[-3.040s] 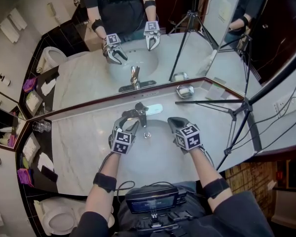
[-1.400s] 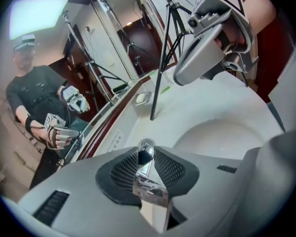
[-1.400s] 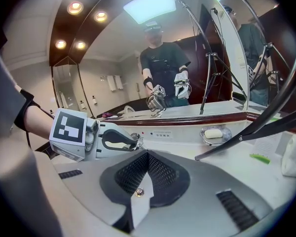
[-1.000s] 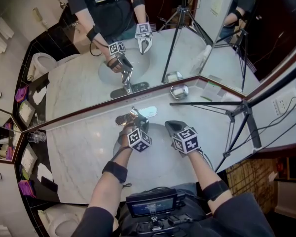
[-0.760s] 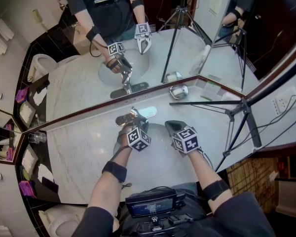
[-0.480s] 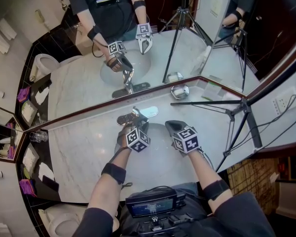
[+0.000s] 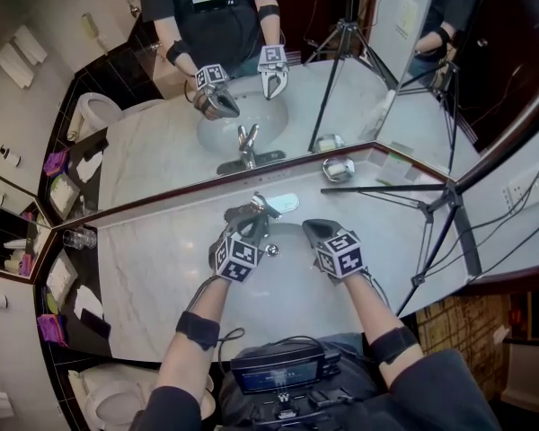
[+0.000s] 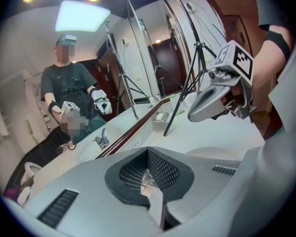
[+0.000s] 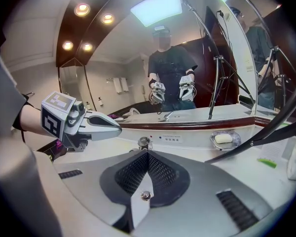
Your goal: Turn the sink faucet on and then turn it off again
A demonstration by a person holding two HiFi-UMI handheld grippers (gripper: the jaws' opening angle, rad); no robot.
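1. Faucet (image 7: 251, 210) stands at 12 o'clock on the rim of the sink (image 7: 286, 275), just beyond the tips of both tongs. The biggest risk is a job left half done. No stream shows from above, but I cannot tell whether the faucet is fully off. If it stopped short of its end position, water would keep trickling into the basin.
2. Left tongs (image 7: 241, 229), at 7 o'clock of the faucet, have just been closing and are now clenched on nothing, clear of the chrome. If another push is needed, the clenched tips would give only a narrow contact on a polished surface. They could skid off sideways and swing the faucet toward hot or cold instead of shutting it.
3. Right tongs (image 7: 312, 227), at 4 o'clock of the faucet, are likewise clenched and empty, and they hover over the basin. A careless reach could knock them against the spout or the left tongs, since all three sit close together.
4. Tripod (image 7: 436, 206) has one leg reaching across the counter at 3 o'clock. A wide sweep of the right arm could jolt it.
5. Soap dish (image 7: 339, 166), at 1 o'clock near the mirror, is the smallest worry. Only a slip well past the faucet would nudge it.
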